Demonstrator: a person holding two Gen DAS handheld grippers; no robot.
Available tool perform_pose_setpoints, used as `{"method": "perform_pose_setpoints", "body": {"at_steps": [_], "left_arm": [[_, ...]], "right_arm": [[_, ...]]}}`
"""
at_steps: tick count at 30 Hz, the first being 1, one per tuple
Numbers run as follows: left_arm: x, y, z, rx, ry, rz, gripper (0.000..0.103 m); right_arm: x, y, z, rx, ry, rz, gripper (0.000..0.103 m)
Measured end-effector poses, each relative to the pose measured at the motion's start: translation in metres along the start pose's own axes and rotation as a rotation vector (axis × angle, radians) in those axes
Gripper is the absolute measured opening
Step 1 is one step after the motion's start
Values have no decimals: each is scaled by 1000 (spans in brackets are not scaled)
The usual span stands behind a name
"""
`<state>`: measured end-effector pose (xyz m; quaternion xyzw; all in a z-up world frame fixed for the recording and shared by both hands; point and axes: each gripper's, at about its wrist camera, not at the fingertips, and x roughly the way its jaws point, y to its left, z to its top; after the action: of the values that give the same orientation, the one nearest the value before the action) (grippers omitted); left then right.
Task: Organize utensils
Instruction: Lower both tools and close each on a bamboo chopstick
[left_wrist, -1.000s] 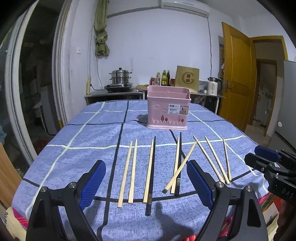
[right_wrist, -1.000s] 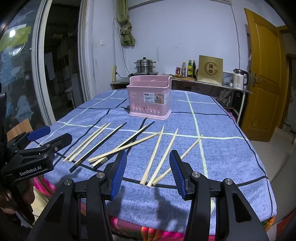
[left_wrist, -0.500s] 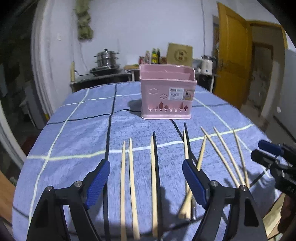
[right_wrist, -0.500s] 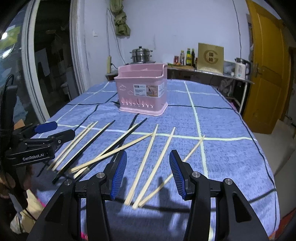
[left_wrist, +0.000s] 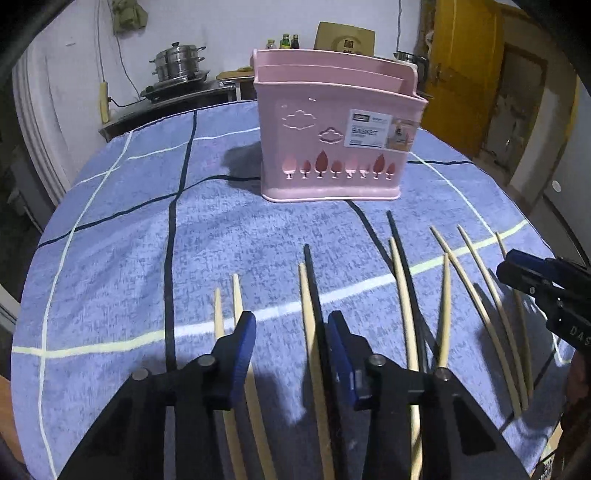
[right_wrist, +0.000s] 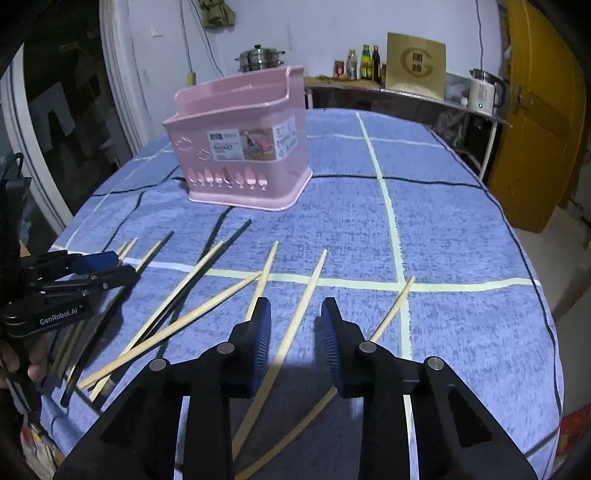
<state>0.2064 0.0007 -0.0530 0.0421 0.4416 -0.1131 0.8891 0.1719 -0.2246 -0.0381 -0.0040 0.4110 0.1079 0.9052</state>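
Several pale wooden and black chopsticks lie side by side on the blue checked tablecloth (left_wrist: 122, 258). Behind them stands a pink utensil basket (left_wrist: 332, 147) (right_wrist: 240, 158), upright. My left gripper (left_wrist: 291, 332) hovers low over a pale chopstick (left_wrist: 306, 291) and a black chopstick (left_wrist: 312, 273); both run between its closing jaws, and the pads do not press on them. My right gripper (right_wrist: 295, 314) is closing around a single pale chopstick (right_wrist: 314, 277), which is still free of the pads. Each gripper also shows at the edge of the other's view.
A person's hand (right_wrist: 35, 365) holds the left gripper's body at the near left table edge. A counter along the back wall carries a steel pot (right_wrist: 260, 59), bottles (right_wrist: 364, 61) and a kettle (right_wrist: 484, 90). A yellow door (right_wrist: 543, 110) stands at the right.
Both grippers have moved forward and down over the chopsticks, so the basket looms larger. Both pairs of jaws have narrowed from wide open to partly closed around chopsticks.
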Motion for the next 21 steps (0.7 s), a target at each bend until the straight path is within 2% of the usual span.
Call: {"method": "perform_pose_setpoints", "body": {"at_steps": [5, 12, 20, 21], "left_arm": [[6, 6, 4, 2, 6, 16, 32], [6, 6, 7, 11, 20, 2, 32], [12, -2, 12, 28, 8, 32, 32], [15, -5, 11, 34, 34, 23, 32]], "right_arm": [[11, -3, 4, -5, 32, -7, 27], [18, -9, 4, 9, 54, -9, 27], [21, -9, 4, 8, 63, -11, 27], [21, -9, 4, 9, 62, -12, 27]]}}
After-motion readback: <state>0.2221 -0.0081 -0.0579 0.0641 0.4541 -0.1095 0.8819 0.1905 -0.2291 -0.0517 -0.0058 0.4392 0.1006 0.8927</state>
